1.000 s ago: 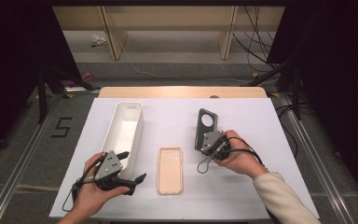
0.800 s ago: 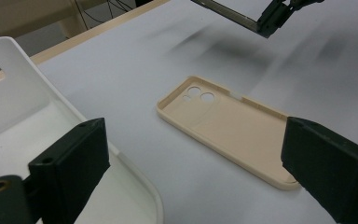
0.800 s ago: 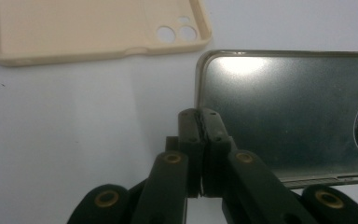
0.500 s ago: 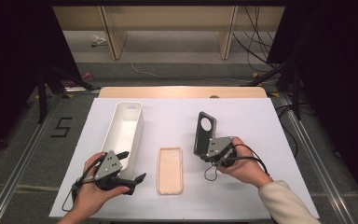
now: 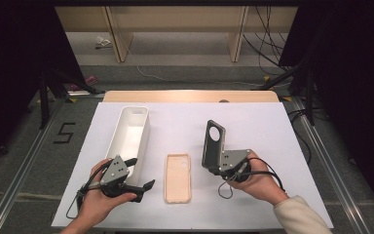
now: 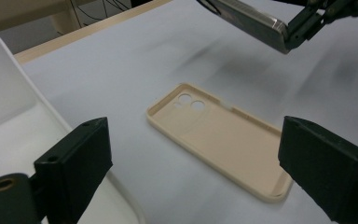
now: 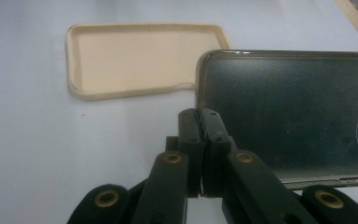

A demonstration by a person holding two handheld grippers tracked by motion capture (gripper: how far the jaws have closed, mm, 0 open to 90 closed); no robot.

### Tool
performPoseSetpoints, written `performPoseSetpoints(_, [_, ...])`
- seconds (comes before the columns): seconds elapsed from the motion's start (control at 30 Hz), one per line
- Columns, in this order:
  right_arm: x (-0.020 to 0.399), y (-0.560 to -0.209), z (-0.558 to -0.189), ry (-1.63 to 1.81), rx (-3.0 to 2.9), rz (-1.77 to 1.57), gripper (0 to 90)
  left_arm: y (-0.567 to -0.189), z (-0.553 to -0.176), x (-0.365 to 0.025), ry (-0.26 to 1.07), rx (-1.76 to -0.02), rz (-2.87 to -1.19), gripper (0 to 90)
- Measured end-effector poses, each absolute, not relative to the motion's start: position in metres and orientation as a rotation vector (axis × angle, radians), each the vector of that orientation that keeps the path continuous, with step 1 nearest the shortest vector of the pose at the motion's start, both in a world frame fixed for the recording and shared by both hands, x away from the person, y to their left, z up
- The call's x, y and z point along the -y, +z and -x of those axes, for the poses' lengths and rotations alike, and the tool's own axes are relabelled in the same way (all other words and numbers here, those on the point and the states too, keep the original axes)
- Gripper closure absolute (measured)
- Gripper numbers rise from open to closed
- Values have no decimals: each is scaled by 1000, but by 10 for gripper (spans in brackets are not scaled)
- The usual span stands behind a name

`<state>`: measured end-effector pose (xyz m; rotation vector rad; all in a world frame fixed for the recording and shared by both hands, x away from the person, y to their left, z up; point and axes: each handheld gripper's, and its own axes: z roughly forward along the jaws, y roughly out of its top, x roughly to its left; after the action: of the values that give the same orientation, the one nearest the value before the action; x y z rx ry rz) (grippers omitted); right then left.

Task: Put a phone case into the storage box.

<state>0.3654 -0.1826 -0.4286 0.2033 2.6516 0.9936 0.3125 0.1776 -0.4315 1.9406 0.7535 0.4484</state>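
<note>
A beige phone case point(image 5: 177, 178) lies hollow side up on the white table point(image 5: 272, 126), also seen as the beige case point(image 6: 219, 135) and the beige case point(image 7: 135, 56). My right gripper point(image 5: 215, 165) is shut on the bottom edge of a dark phone case point(image 5: 213, 139), holding it tilted up just right of the beige one; the dark case point(image 7: 284, 112) rises from my right gripper point(image 7: 200, 122). My left gripper point(image 5: 141, 173) rests left of the beige case, open; its jaws have just closed a little, with nothing gripped. From my left gripper point(image 6: 200, 168), the dark case point(image 6: 254, 21) hangs beyond.
A long white bin point(image 5: 131, 134) stands at the left of the table, right beside my left hand; the bin wall point(image 6: 9, 93) is close to the jaw. Shelving legs and cables lie on the floor beyond the table's far wooden edge point(image 5: 190, 96).
My right hand has carried the dark case slightly left and nearer, toward the beige case. The left hand has stayed put.
</note>
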Motion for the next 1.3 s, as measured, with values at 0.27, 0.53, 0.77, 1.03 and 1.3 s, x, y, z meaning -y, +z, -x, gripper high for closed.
performPoseSetpoints(0.27, [178, -430, -359, 986, -2668, -182, 894, -407, -338, -156, 366, -808, -1971, 117])
performPoseSetpoints(0.53, [176, -429, -351, 985, -2670, -160, 894, -376, -372, -119, 323, -813, -2031, 154])
performPoseSetpoints(0.77, [174, -428, -347, 994, -2664, -138, 894, -363, -401, -94, 278, -844, -2090, 168])
performPoseSetpoints(1.03, [168, -427, -343, 996, -2666, -111, 894, -365, -425, -73, 208, -897, -2093, 239])
performPoseSetpoints(1.3, [164, -426, -341, 979, -2663, -84, 894, -371, -443, -53, 166, -937, -2102, 331])
